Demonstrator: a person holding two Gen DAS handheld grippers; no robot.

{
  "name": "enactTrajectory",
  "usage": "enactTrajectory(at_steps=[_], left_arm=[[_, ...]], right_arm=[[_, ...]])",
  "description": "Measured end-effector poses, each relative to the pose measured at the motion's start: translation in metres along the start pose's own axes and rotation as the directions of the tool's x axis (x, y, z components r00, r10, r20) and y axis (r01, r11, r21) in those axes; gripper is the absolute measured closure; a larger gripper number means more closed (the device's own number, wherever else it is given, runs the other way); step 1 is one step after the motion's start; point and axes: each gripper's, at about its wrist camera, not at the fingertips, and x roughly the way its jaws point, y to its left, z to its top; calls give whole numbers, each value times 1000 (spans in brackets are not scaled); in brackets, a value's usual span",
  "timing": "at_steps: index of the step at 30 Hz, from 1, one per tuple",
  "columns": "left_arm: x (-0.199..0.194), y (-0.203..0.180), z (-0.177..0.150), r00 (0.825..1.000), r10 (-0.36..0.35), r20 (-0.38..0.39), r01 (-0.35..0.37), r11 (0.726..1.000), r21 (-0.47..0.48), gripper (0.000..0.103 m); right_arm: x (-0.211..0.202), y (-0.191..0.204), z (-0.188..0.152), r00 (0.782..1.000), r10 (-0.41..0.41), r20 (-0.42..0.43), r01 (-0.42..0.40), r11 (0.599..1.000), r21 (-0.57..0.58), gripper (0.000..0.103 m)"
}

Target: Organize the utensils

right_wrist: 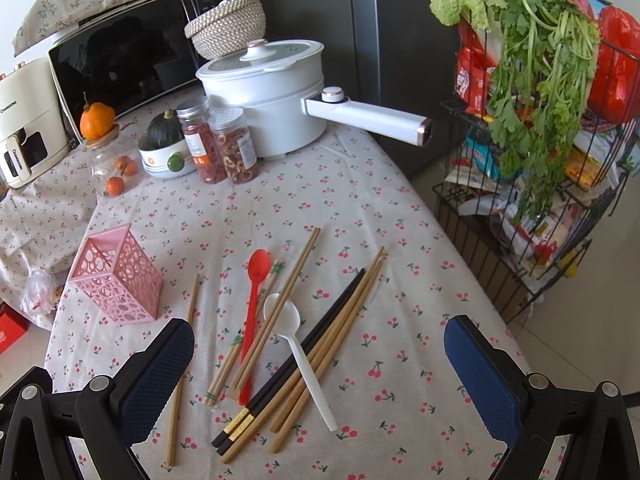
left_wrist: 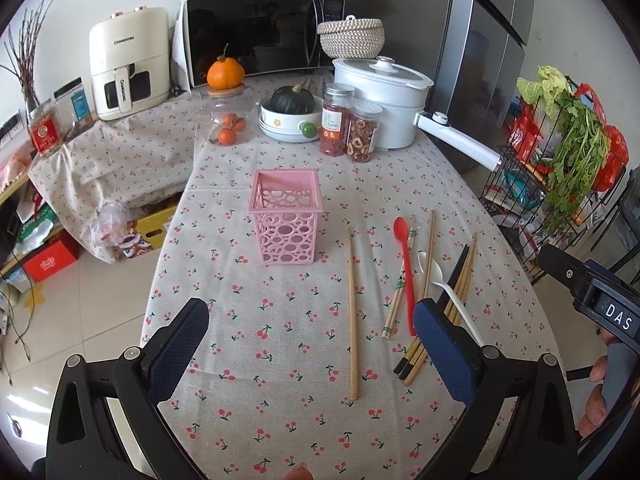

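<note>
On the cherry-print cloth (left_wrist: 280, 320) stands the pink holder (left_wrist: 285, 216), upright, w/ nothing visible inside. My left claw (left_wrist: 310, 346) hangs wide open, gripping nothing; a lone bamboo chopstick (left_wrist: 352, 316) lies betw. its fingers. My right claw (right_wrist: 320, 376) is wide open too, over the pile: red spoon (right_wrist: 252, 320), white spoon (right_wrist: 300, 344), black chopsticks (right_wrist: 296, 360).

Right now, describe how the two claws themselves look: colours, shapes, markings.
The left claw has two flat rectangular pads, dark navy with a fine dotted grip texture, on glossy black angular arms with triangular cut-outs and round silver pivot bolts. The right claw matches it. In the left view, the right unit's black body carries white letters "DAS". No cables or sleeves show.
</note>
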Motion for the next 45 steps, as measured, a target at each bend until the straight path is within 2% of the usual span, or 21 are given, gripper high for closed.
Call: enactTrajectory(at_steps=[35,45], left_arm=[[-9,9,4,998,42,53,-43,999,17,0],[-6,9,4,992,93,84,-95,995,25,0]], right_arm=[[10,-2,0,999,0,-33,0,1000,6,0],[2,-2,3,999,-31,-27,30,999,-26,0]])
